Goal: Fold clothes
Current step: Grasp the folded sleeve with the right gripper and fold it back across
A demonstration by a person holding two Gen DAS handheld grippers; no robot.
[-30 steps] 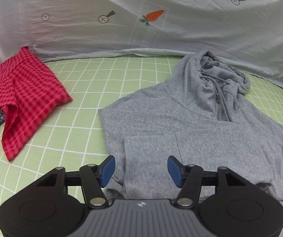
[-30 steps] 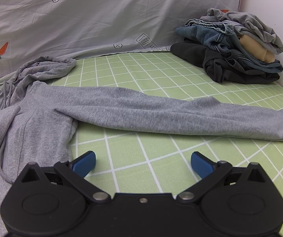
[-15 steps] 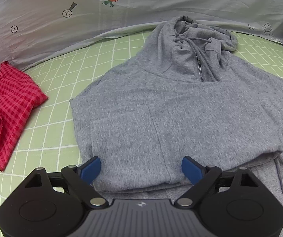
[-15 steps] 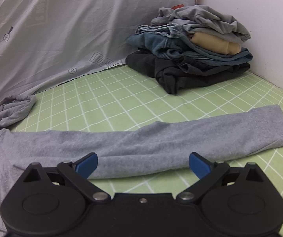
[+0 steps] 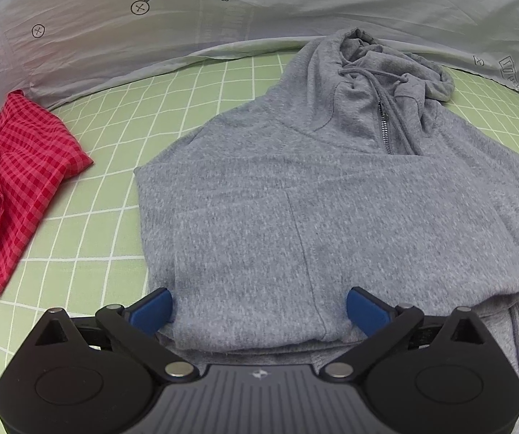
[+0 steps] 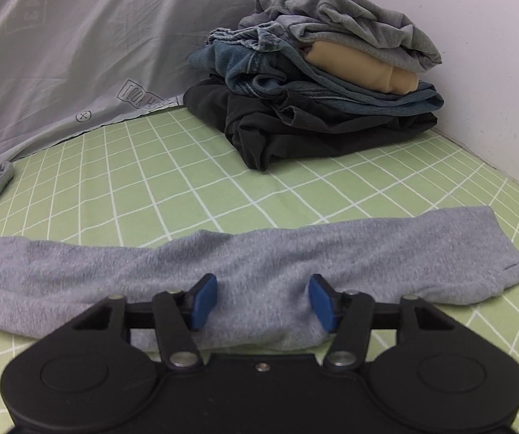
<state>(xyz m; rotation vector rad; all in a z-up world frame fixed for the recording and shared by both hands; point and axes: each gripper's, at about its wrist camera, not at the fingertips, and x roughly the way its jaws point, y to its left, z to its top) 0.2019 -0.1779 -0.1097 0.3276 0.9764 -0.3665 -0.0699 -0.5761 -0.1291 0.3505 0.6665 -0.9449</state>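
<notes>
A grey zip hoodie [image 5: 313, 199] lies face up on the green checked sheet [image 5: 89, 238], hood at the far end, with one sleeve folded across its chest. My left gripper [image 5: 259, 307] hovers over the hoodie's lower part. Its jaws are opening wide and grip nothing; fabric lies beneath them. The other sleeve [image 6: 368, 253] stretches out flat to the right. My right gripper [image 6: 263, 302] is down on that sleeve near the cuff. Its jaws are closing, and the grey fabric bunches up between the blue pads [image 6: 203, 302].
A red checked garment [image 5: 20, 181] lies crumpled at the left. A stack of folded clothes [image 6: 313, 83] sits in the far right corner against the white wall [image 6: 476, 36]. A grey printed cloth [image 5: 114, 36] hangs along the back.
My left gripper shifted over the hoodie's chest and its jaws widened. My right gripper travelled along the sleeve toward the cuff, came down on it, and its jaws narrowed around the fabric.
</notes>
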